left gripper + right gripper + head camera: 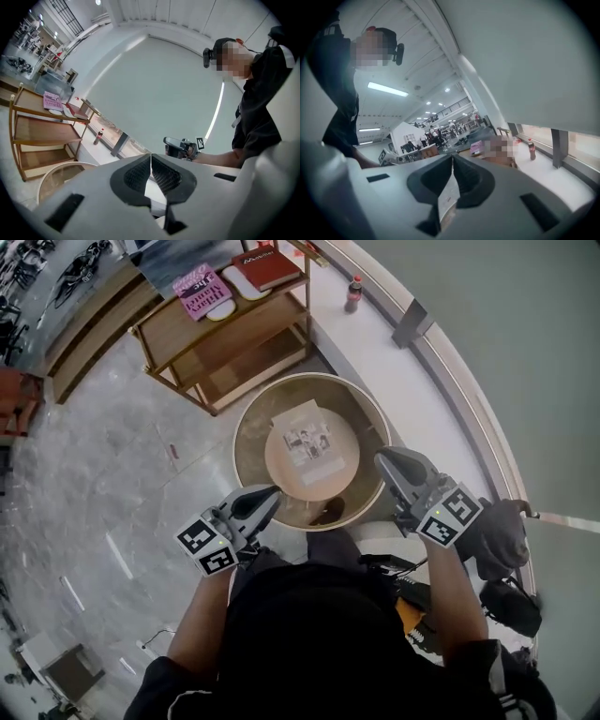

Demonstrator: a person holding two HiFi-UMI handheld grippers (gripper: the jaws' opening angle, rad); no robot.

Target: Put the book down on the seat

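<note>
- Wood-rimmed and round, the seat [240, 432] fills the middle of the head view. The book [307, 442] lies flat on its pale cushion, cover up, a little above centre and clear of the rim.
- My left claw [269, 496] hangs over the seat's lower-left edge, close to my body. In the left gripper view its pads are pressed together with nothing between them.
- My right claw [384, 458] sits at the seat's right edge, apart from the book. In the right gripper view it is closed and empty too.
- Neither claw touches the book, so I judge the put-down step finished: the book rests on the seat by its own weight.
- Little seems left for the next move. I'd keep both claws off the cushion so they don't nudge the book, and draw them away level, not down across the rim.
- If the book needed straightening, a claw would have to open first, since both are narrow now.
- At the upper left, the wooden shelf [187, 329] carries other books. I take those to be outside this task.
</note>
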